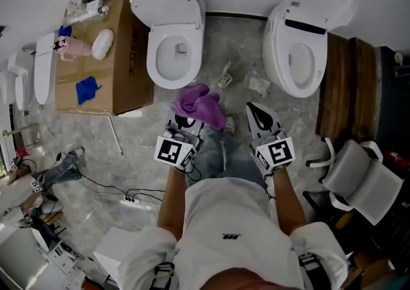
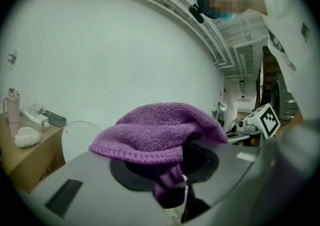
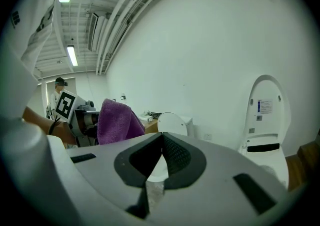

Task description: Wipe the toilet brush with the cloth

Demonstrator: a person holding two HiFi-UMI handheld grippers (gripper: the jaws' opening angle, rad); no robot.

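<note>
One cardboard box (image 1: 131, 58) far left, one blue cloth (image 1: 86, 88) on top. Two white toilets, lids up: first (image 1: 152, 58) beside the box, second (image 1: 277, 48) further right. Two grippers in front of them. Left gripper (image 1: 190, 122) clamped on one purple cloth (image 1: 200, 104), which is bunched over its jaws. Right gripper (image 1: 254, 109) jaw tips together, nothing between. Toilet brush: can't make it out.

Bright, even light fills the room, and a long fluorescent ceiling tube (image 3: 72, 56) glows in the right gripper view. Shadows on the grey marbled floor (image 1: 250, 45) are soft. Both gripper views bulge fisheye-style with dark vignetted corners. Their nearest foreground is blurred, while the purple knitted cloth (image 2: 160, 130) looks fairly sharp.
</note>
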